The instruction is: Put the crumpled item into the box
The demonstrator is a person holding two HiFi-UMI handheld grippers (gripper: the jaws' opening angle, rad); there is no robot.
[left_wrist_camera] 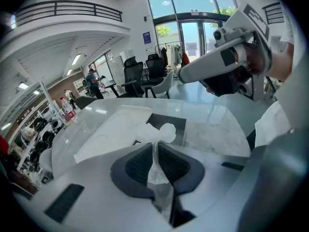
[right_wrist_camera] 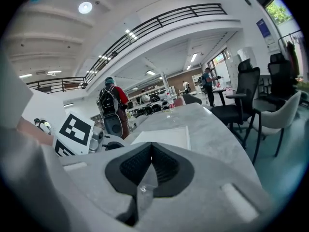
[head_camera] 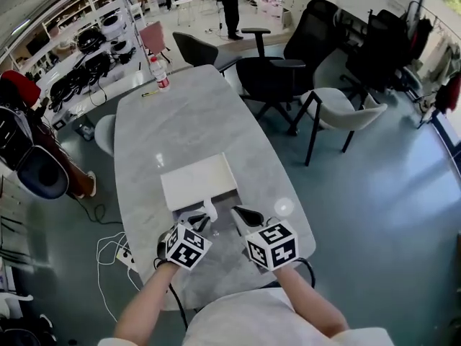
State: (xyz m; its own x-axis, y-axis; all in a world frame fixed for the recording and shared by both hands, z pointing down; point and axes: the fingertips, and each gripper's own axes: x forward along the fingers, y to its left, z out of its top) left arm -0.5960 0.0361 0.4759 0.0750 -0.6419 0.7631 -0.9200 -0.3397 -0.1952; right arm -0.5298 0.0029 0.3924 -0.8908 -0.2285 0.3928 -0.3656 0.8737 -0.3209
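— Left gripper (left_wrist_camera: 154, 144) first?
— Jaws pressed together on a crumpled white paper wad (left_wrist_camera: 161, 132). Pinches the thin lower part and leaves the puffy top sticking out past the tips.

— And relative to the flat white rectangular box (head_camera: 199, 182)?
— Held at the box's near edge, toward the corner on the person's right. Hard to say whether over the rim or just short of it (dark strip beside the box in the left gripper view, possibly shadow).

— Resting on anything?
— Apparently not. Seems lifted off the grey marbled oval bench (head_camera: 180, 121), gripped by the jaws alone.

— Right gripper (right_wrist_camera: 151, 145)?
— Jaws together, pad against pad, nothing between. Hangs just beside the left gripper, on its right, with tips pointed toward the same near edge of the box and not touching it.

— The box itself?
— Lies flat on the bench, on the half nearer the person. Looks shallow from the head view.

— Anything else on the bench?
— At the far end, a clear plastic bottle with a red label (head_camera: 159, 74). Stands upright, well apart from the box.

— Around the bench?
— Black office chairs (head_camera: 277, 67) and a pale grey chair (head_camera: 338, 110) along the right side. Cluttered shelves (head_camera: 79, 49) off to the left.
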